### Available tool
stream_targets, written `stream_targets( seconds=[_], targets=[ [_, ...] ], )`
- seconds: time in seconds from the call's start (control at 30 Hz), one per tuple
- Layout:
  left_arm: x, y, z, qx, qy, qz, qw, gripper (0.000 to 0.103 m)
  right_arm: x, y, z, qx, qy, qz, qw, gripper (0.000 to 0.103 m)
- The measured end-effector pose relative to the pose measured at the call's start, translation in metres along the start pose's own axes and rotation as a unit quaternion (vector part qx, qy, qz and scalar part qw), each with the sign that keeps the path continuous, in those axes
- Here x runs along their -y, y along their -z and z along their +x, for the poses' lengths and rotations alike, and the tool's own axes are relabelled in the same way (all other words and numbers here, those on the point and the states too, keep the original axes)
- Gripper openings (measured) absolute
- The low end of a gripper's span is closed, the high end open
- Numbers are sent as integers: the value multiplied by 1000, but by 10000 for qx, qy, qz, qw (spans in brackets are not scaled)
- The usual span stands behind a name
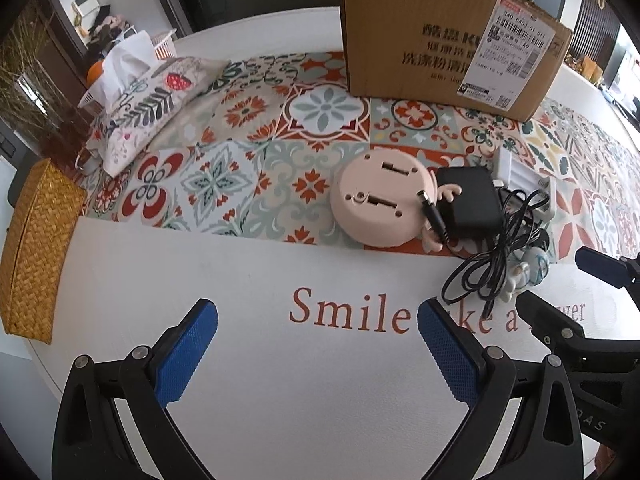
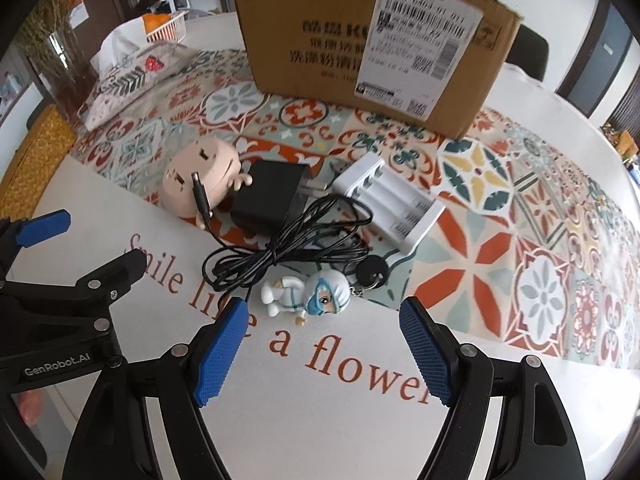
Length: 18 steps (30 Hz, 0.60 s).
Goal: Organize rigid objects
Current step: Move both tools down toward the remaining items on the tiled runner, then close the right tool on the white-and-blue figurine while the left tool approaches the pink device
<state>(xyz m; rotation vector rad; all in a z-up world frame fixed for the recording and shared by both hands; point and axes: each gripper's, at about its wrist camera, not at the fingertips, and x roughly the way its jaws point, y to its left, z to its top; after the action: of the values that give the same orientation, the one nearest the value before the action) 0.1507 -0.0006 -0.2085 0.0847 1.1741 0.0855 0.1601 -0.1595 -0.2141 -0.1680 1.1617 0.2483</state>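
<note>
A pile of small objects lies where the patterned runner meets the white tablecloth. It holds a pink round toy point(image 1: 374, 204) point(image 2: 198, 178) lying on its side, a black power adapter point(image 1: 468, 196) point(image 2: 272, 196) with a tangled cable point(image 2: 288, 252), a white battery charger point(image 1: 520, 176) point(image 2: 390, 200) and a small white-and-blue figurine keychain point(image 2: 308, 296) point(image 1: 524, 270). My right gripper point(image 2: 322, 350) stands open just in front of the figurine, nothing between its blue pads. My left gripper point(image 1: 318, 346) is open over bare tablecloth, left of the pile.
A large cardboard box point(image 1: 448, 36) point(image 2: 372, 44) stands behind the pile. At the left lie a patterned tissue cover point(image 1: 156, 100), a white basket point(image 1: 160, 44) and a woven wicker box point(image 1: 36, 252) at the table's edge. The left gripper's frame point(image 2: 60, 280) shows in the right wrist view.
</note>
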Motion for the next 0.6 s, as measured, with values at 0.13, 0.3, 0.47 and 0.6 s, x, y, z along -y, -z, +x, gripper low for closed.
stream_targets(
  seconds=[0.13, 0.3, 0.47, 0.6],
  targets=[
    [-1, 2, 8, -82, -44, -27, 10000, 102, -1, 0, 10, -78, -41, -65, 9999, 74],
    [-4, 4, 14, -143, -83, -78, 9998, 102, -2, -2, 23, -174, -140, -95, 9997, 64],
    [-4, 3, 16, -143, -88, -89, 9998, 101, -2, -4, 32, -207, -198, -69, 9996, 60],
    [-4, 3, 17, -127, -39, -83, 9999, 101, -3, -5, 33, -137, -181, -64, 9997, 56]
  ],
)
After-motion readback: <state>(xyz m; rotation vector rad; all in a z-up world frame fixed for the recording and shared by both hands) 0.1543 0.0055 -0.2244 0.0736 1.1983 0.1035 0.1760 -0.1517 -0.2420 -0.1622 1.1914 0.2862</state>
